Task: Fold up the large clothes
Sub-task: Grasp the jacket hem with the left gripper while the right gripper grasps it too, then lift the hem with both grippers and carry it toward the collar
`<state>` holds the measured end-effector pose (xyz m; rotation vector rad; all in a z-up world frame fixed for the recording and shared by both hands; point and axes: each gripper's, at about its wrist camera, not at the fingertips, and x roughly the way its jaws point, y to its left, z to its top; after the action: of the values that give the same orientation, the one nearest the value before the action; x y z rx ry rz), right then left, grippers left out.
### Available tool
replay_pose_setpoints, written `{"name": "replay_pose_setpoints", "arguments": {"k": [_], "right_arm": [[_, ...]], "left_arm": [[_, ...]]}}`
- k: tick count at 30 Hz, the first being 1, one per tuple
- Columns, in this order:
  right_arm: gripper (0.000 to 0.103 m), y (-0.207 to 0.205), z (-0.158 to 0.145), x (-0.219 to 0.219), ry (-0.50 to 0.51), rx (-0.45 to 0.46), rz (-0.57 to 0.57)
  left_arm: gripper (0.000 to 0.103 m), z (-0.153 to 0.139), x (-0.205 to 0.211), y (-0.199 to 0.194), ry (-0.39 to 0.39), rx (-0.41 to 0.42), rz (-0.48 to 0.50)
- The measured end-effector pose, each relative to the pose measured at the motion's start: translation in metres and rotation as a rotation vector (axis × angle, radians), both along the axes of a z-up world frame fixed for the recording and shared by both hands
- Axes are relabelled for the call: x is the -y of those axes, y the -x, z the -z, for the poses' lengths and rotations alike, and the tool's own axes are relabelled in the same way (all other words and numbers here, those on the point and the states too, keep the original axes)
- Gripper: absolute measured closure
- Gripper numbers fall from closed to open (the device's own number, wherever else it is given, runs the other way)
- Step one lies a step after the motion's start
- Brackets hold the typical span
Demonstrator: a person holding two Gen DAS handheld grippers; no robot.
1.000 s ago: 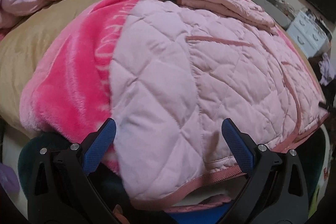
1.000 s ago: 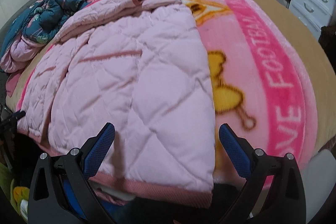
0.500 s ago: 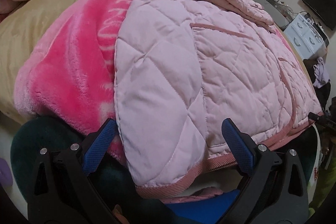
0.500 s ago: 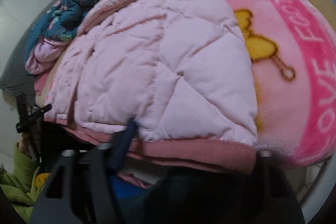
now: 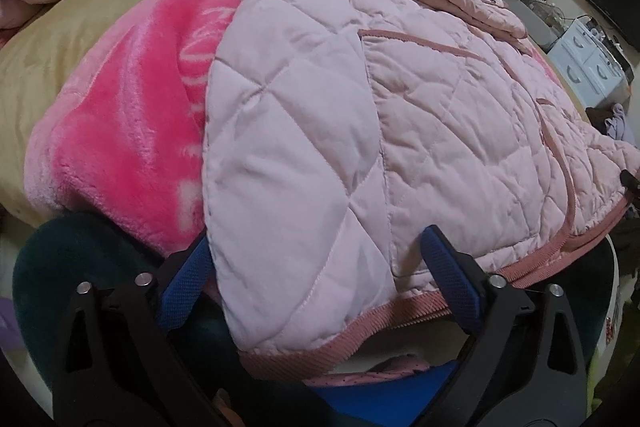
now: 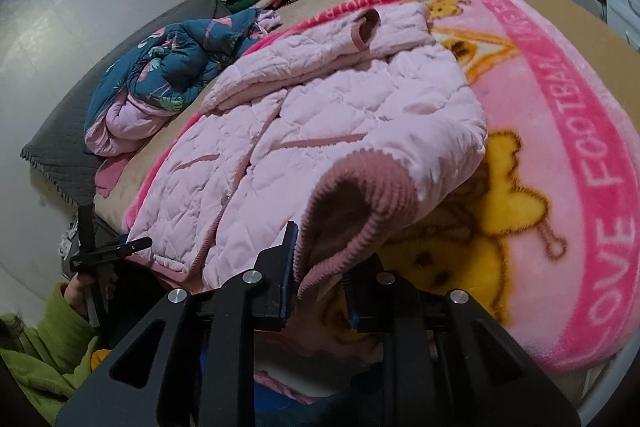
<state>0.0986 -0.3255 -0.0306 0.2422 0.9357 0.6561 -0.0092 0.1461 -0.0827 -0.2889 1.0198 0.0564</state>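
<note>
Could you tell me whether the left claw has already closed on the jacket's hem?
No, the left claw is open, its blue pads spread wide on either side of the pink quilted jacket.

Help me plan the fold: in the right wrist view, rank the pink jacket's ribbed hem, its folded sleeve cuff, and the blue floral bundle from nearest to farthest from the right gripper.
1. Ribbed hem, clamped in the right gripper.
2. Sleeve cuff, up the bed, centre.
3. Blue floral bundle, far left; too close to the cuff to rank firmly.
</note>
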Motion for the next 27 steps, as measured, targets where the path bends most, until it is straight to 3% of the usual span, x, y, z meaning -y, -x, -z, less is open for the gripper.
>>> {"name": "replay_pose_setpoints", "arguments": {"k": [1, 2, 3, 4, 5, 6, 8, 10, 13, 17, 27], "right_arm": [[0.074, -0.002, 0.004, 0.000, 0.007, -0.018, 0.011], [0.071, -0.003, 0.007, 0.000, 0.013, -0.032, 0.016], [0.060, -0.005, 0.012, 0.001, 0.030, -0.060, 0.025], [0.056, -0.007, 0.017, 0.000, 0.038, -0.078, 0.035], [0.056, -0.008, 0.022, 0.000, 0.042, -0.097, 0.044], [0.056, -0.009, 0.026, 0.000, 0.040, -0.106, 0.048], [0.063, -0.009, 0.031, 0.002, 0.019, -0.117, 0.062], [0.076, -0.007, 0.027, 0.002, 0.001, -0.090, 0.066], [0.082, -0.003, 0.011, 0.005, -0.040, -0.028, 0.071], [0.085, -0.004, -0.017, 0.008, -0.095, 0.068, 0.084], [0.086, -0.036, -0.081, -0.001, -0.136, 0.275, 0.103]], "left_arm": [[0.031, 0.001, 0.001, 0.001, 0.011, 0.000, 0.002], [0.036, 0.002, 0.001, 0.002, 0.027, -0.004, 0.000], [0.046, 0.003, 0.001, 0.003, 0.025, -0.004, -0.004], [0.056, 0.002, 0.001, 0.004, 0.024, 0.001, -0.007], [0.067, 0.000, -0.001, 0.006, 0.034, 0.016, -0.014], [0.071, -0.003, -0.002, 0.007, 0.045, 0.030, -0.013], [0.085, -0.010, -0.002, 0.008, 0.047, 0.058, -0.003], [0.090, -0.022, 0.002, 0.011, 0.025, 0.099, 0.010], [0.093, -0.046, 0.003, 0.014, 0.025, 0.183, 0.007], [0.094, -0.078, 0.003, 0.007, 0.007, 0.276, 0.008], [0.094, -0.134, -0.010, -0.029, 0.008, 0.402, -0.013]]}}
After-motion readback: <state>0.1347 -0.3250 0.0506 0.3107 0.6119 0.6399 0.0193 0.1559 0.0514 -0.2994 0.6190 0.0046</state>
